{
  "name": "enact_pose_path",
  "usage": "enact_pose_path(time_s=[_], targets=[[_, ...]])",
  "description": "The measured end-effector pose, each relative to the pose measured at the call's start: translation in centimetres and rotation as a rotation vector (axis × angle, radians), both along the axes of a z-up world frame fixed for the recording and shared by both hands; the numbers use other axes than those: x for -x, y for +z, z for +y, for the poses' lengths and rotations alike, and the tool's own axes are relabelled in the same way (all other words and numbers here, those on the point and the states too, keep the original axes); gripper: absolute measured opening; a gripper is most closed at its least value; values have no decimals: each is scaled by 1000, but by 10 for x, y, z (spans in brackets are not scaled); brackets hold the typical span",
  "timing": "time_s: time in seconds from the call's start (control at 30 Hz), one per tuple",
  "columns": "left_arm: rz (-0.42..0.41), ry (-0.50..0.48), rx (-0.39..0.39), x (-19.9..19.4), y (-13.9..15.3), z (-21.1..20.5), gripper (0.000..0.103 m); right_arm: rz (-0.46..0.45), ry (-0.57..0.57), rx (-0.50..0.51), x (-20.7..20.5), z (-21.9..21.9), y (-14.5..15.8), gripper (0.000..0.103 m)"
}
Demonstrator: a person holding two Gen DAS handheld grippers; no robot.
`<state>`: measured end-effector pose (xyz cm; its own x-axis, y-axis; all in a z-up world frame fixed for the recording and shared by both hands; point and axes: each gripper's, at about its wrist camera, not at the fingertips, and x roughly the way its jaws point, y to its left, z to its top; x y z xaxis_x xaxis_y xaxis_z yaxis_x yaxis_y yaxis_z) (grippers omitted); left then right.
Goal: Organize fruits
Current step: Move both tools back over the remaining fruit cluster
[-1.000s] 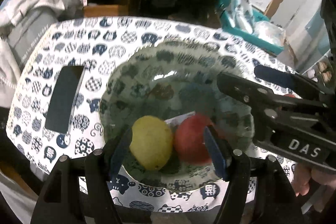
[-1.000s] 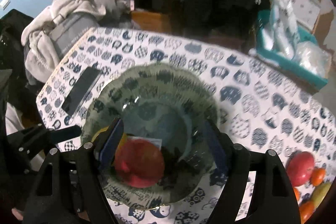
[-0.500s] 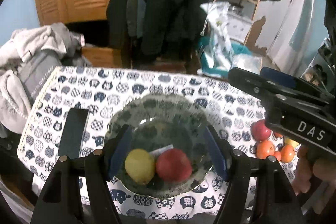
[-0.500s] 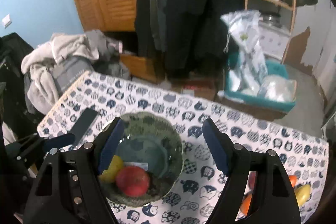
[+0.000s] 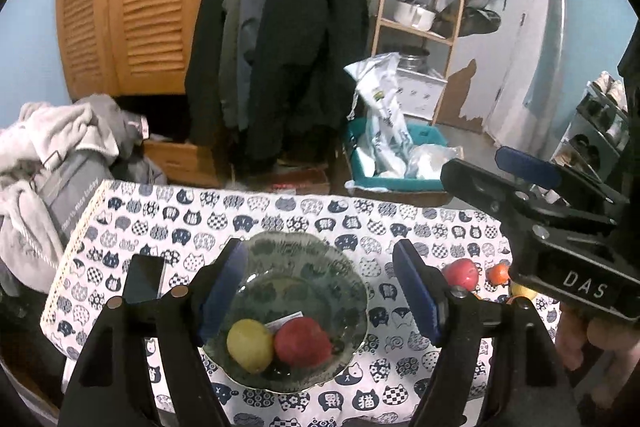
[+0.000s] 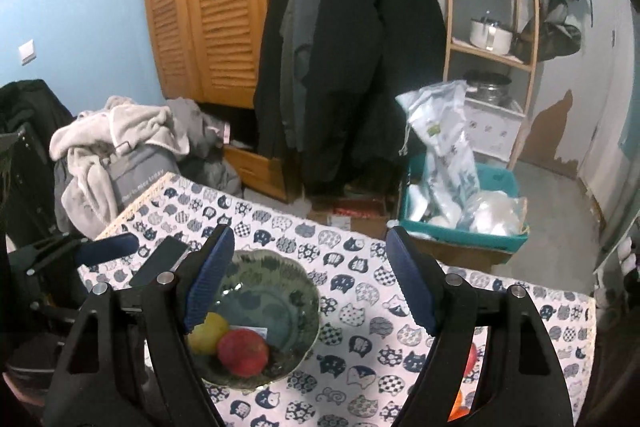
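A green patterned bowl (image 5: 316, 259) (image 6: 280, 267) stands on the cat-print tablecloth (image 5: 280, 211). In it lie a yellow fruit (image 5: 250, 345) (image 6: 208, 337) and a red apple (image 5: 302, 341) (image 6: 244, 351), touching. My left gripper (image 5: 318, 283) hovers well above the bowl, its jaws opening with nothing between them. My right gripper (image 6: 310, 281) is also high over the table, open and empty. Each gripper shows in the other's view: the right gripper (image 5: 500, 175) at the right edge, the left gripper (image 6: 80, 251) at the left edge.
Loose fruit lies at the table's right end: a red apple (image 5: 460, 273) (image 6: 474, 355), an orange (image 5: 498, 273) and a yellow piece (image 5: 522, 291). A dark phone (image 5: 144, 279) (image 6: 160, 261) lies left of the bowl. Beyond the table are piled clothes (image 6: 116, 139), hanging coats and a teal crate (image 6: 460, 227).
Both grippers have risen and drawn back from the bowl, which now looks smaller and lower in both views. The left jaws stand a little wider. Both fruits stay in the bowl.
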<state>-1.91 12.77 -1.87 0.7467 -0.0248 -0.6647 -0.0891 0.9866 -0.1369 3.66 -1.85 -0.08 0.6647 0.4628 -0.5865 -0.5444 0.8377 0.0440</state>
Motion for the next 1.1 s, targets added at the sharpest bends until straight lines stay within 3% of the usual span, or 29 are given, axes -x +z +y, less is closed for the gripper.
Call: enact_pose_path(time_s=[0.43, 0.77, 1.1], targets=[[-19, -92, 5, -6, 14, -40, 81, -12, -69, -27, 11, -69, 15, 82], [52, -165, 7, -24, -2, -83, 82, 8, -187, -13, 5, -130, 5, 82], [178, -255, 23, -46, -33, -133, 83, 45, -303, 22, 2, -188, -14, 82]])
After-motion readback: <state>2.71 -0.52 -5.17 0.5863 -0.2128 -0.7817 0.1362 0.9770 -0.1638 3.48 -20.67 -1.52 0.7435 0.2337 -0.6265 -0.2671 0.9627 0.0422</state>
